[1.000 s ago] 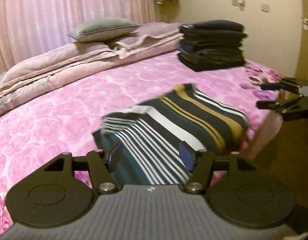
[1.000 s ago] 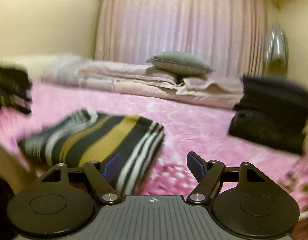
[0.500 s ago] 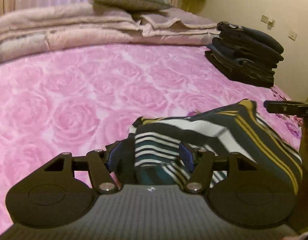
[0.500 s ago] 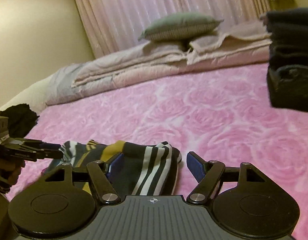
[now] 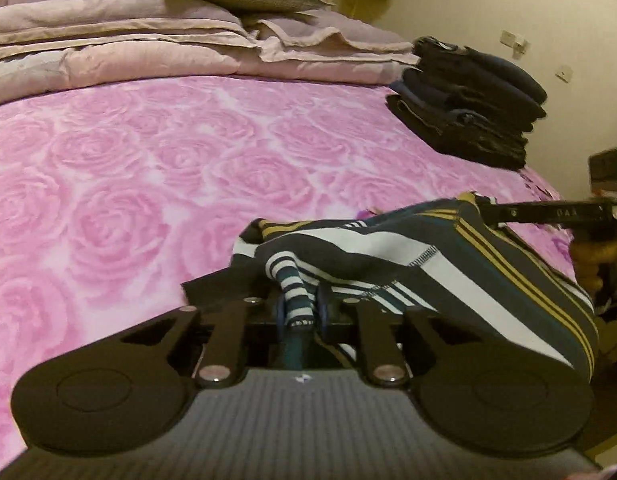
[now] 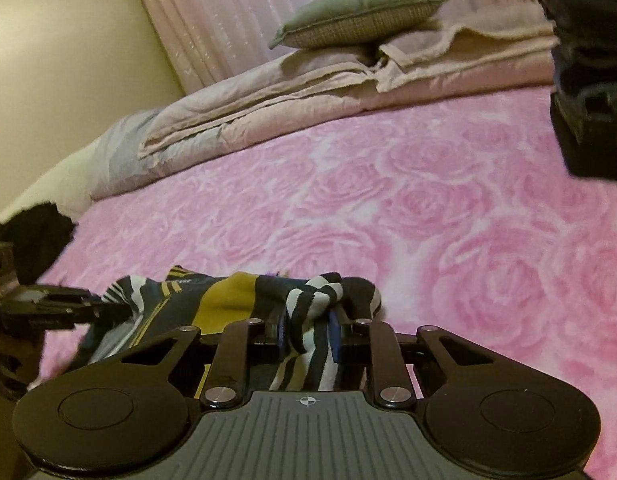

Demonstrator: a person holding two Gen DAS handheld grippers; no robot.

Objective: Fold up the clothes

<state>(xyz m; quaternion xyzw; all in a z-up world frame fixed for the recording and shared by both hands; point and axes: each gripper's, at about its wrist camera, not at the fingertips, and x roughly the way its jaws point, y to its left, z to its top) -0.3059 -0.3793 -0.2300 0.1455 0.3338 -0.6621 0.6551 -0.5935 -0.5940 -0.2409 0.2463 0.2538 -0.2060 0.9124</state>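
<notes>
We see the striped garment (image 5: pixel 448 264) at the bed's (image 5: pixel 148 168) near edge; our left gripper (image 5: pixel 302 312) and right gripper (image 6: pixel 308 330) are closing, fingers (image 6: pixel 282 330) pinching bunched folds at opposite ends.

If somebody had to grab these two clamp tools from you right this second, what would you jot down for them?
Left gripper: jaws closing, pads pinching a bunched corner of the striped garment.
Right gripper: jaws closing, pads pinching another bunch of the same garment.
The garment lies at the near edge of the pink bedspread, stretched between both grippers.
Done: a stack of dark folded clothes sits further back on the bed.
Left: finish handling the striped garment, probably carrying it to the stack; its fold cannot be judged from here.
</notes>
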